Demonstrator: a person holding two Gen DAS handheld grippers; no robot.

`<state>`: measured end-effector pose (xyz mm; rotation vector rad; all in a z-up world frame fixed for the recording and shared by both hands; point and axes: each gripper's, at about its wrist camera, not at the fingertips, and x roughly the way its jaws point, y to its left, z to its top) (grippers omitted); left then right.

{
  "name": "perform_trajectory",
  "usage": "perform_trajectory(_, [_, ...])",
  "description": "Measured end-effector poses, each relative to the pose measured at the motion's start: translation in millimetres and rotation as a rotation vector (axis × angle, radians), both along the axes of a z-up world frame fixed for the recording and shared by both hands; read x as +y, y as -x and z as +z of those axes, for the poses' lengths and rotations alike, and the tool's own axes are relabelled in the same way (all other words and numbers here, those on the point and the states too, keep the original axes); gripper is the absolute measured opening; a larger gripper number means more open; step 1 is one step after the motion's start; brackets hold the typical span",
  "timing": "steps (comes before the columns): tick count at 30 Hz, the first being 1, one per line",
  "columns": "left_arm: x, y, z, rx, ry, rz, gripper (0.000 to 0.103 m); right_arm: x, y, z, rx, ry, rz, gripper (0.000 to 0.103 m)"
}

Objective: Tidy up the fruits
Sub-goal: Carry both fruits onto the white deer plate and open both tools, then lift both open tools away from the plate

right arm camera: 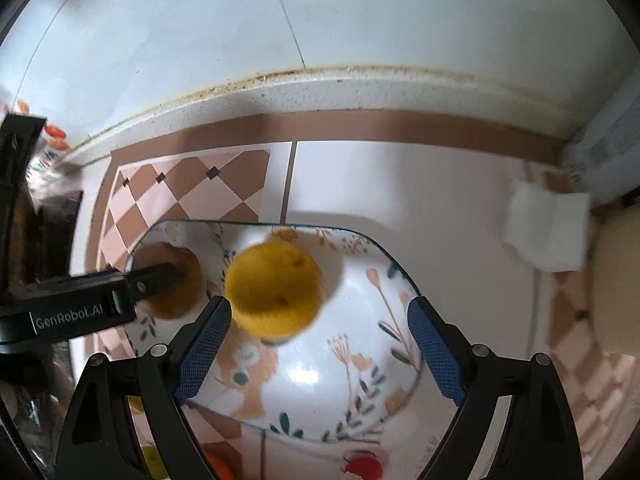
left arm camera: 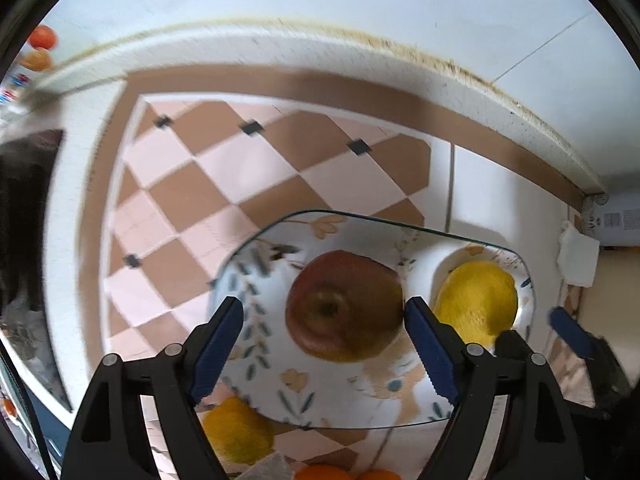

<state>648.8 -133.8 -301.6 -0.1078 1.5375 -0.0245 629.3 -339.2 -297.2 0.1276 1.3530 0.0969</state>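
A floral glass plate point(left arm camera: 360, 404) point(right arm camera: 360, 384) lies on the counter. On it sit a reddish-brown apple point(left arm camera: 346, 306) and a yellow lemon point(left arm camera: 476, 300). My left gripper point(left arm camera: 324, 344) is open just above the apple, its fingers wide on either side and apart from it. In the right wrist view the lemon point(right arm camera: 274, 290) lies on the plate between and just beyond my open right gripper point(right arm camera: 320, 344). The apple point(right arm camera: 176, 280) is partly hidden there behind the left gripper's body. Another lemon point(left arm camera: 236, 430) lies beside the plate's near edge.
Orange fruits point(left arm camera: 344, 473) lie at the bottom edge; a red fruit point(right arm camera: 362, 466) and an orange one point(right arm camera: 220, 468) lie near the plate. A white folded tissue point(right arm camera: 546, 230) lies at right. The tiled wall point(right arm camera: 320, 20) and counter backsplash point(left arm camera: 320, 48) are behind.
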Motion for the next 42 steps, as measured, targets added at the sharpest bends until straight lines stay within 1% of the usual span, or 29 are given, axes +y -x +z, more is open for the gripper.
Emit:
perform_trajectory(1, [1.8,4.6,4.6,-0.017,-0.022,-0.003,0.082,4.1,5.8,4.6,-0.005,0.032,0.002,0.092])
perform_trajectory(3, [6.3,17.3,15.2,-0.050,-0.066,-0.010,0.082,6.1,16.5,9.8,-0.005,0.065,-0.006,0.092])
perform_trajectory(8, [23.4,56.4,43.5,-0.134,-0.127,-0.047,0.082,14.2,50.6,17.8,-0.009,0.080,-0.050,0.092])
perform_trajectory(9, [19.0,62.8,46.0,-0.148,-0.135,-0.051,0.082,15.6,59.2,21.4,-0.015,0.081,-0.060,0.092])
perform_trajectory(11, [22.7,77.5,56.5,-0.177,-0.145,-0.059,0.082,19.5,73.6,28.1,-0.027,0.074,-0.077,0.092])
perform_trajectory(16, [33.7,112.9,87.5,-0.254,-0.136,-0.074,0.082,34.2,110.0,58.5,-0.092,0.076,-0.089,0.092])
perform_trajectory(21, [38.1,153.4,120.7,-0.339,-0.112,-0.100,0.082,41.3,148.9,101.0,-0.179,0.091,-0.093,0.092])
perform_trajectory(22, [38.4,161.6,127.0,-0.354,-0.109,-0.106,0.082,42.5,152.6,105.1,-0.189,0.089,-0.094,0.092])
perform_trajectory(26, [41.1,188.5,145.8,-0.405,-0.104,-0.113,0.082,46.5,182.7,130.5,-0.250,0.093,-0.097,0.092])
perform_trajectory(30, [43.1,210.7,161.5,-0.462,-0.112,-0.119,0.082,50.2,210.3,149.5,-0.285,0.086,-0.103,0.092])
perform_trajectory(35, [47.5,237.1,177.1,-0.528,-0.081,-0.106,0.082,59.2,239.8,167.9,-0.331,0.099,-0.096,0.092])
perform_trajectory(42, [45.9,261.1,190.6,-0.569,-0.050,-0.113,0.082,61.5,264.7,182.2,-0.361,0.084,-0.114,0.092])
